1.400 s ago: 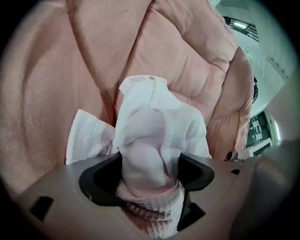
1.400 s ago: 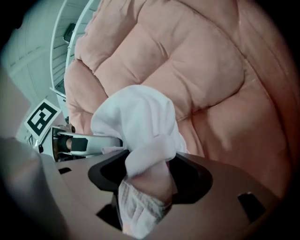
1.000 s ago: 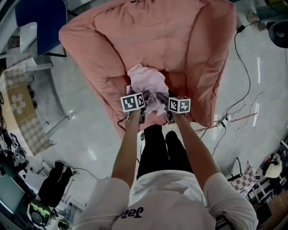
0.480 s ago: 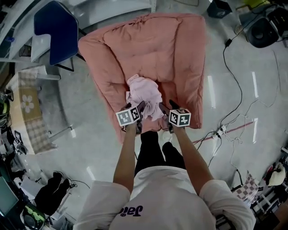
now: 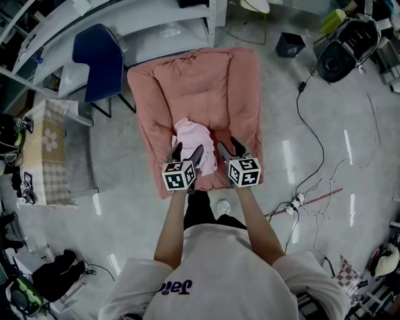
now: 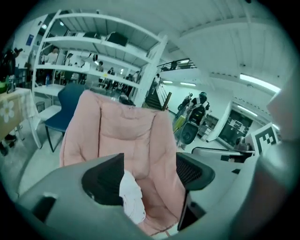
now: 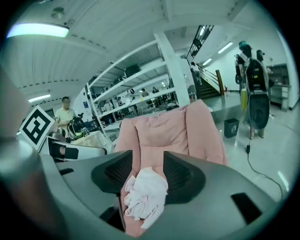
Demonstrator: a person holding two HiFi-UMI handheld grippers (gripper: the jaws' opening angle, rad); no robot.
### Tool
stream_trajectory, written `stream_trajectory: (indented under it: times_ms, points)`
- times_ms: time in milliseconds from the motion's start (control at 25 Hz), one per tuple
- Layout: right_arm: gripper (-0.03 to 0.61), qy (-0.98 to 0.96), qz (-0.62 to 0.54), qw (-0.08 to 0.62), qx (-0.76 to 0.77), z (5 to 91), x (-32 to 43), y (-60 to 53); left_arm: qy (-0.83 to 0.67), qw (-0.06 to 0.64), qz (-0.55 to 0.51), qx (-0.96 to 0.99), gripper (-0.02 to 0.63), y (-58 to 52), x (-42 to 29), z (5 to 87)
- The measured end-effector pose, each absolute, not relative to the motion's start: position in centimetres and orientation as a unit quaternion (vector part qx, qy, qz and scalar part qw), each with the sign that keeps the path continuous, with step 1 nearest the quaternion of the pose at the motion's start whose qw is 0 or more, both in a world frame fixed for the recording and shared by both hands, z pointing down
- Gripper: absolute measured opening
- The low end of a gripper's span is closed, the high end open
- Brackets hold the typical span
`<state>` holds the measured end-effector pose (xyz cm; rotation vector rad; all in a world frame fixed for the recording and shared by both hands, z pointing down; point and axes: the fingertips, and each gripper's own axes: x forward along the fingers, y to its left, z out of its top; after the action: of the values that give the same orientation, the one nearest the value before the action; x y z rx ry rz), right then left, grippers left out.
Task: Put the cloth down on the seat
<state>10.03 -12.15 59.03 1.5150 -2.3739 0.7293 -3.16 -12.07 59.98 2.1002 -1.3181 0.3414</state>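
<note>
A crumpled pale pink cloth (image 5: 195, 139) lies on the seat of a salmon padded chair (image 5: 200, 81). Both grippers are held just in front of the seat's front edge, clear of the cloth. My left gripper (image 5: 187, 154) is open with nothing between its jaws. In the left gripper view the cloth (image 6: 131, 199) shows beyond the left jaw, on the chair (image 6: 126, 131). The jaws of my right gripper (image 5: 230, 149) are closing with nothing held. In the right gripper view the cloth (image 7: 145, 192) lies farther off on the chair (image 7: 164, 129), seen through the gap.
A blue chair (image 5: 103, 62) and a small table with a flower-print cover (image 5: 47, 150) stand to the left. White shelving (image 5: 156, 19) is behind the chair. A black bin (image 5: 289, 44) and cables (image 5: 312, 187) are on the floor at the right.
Both grippers have drawn back from the cloth, which stays on the seat. The view has pulled away, so the chair looks smaller.
</note>
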Motion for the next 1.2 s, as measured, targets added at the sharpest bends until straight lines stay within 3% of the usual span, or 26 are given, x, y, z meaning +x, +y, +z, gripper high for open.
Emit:
stream_trajectory:
  times_ms: [80, 240, 480, 760, 1200]
  points:
    - [0.185, -0.818, 0.205, 0.1, 0.528, 55.2, 10.4, -11.1, -0.502, 0.271, 0.111, 0.813, 0.331, -11.1, -2.2, 56.3]
    - [0.124, -0.829, 0.136, 0.068, 0.538, 48.3, 11.2, -9.4, -0.512, 0.191, 0.08, 0.834, 0.19, -9.4, -0.7, 49.6]
    - [0.077, -0.836, 0.087, 0.056, 0.539, 41.3, 11.6, -6.4, -0.534, 0.139, 0.029, 0.833, 0.049, -6.3, -0.4, 43.0]
    - [0.018, -0.853, 0.056, 0.04, 0.517, 37.0, 11.2, -2.6, -0.541, 0.089, -0.013, 0.836, 0.015, -2.7, 0.1, 37.0]
    - [0.017, -0.852, 0.025, 0.015, 0.523, 34.6, 12.3, -0.7, -0.54, 0.058, -0.022, 0.84, 0.014, -0.8, 1.5, 34.9]
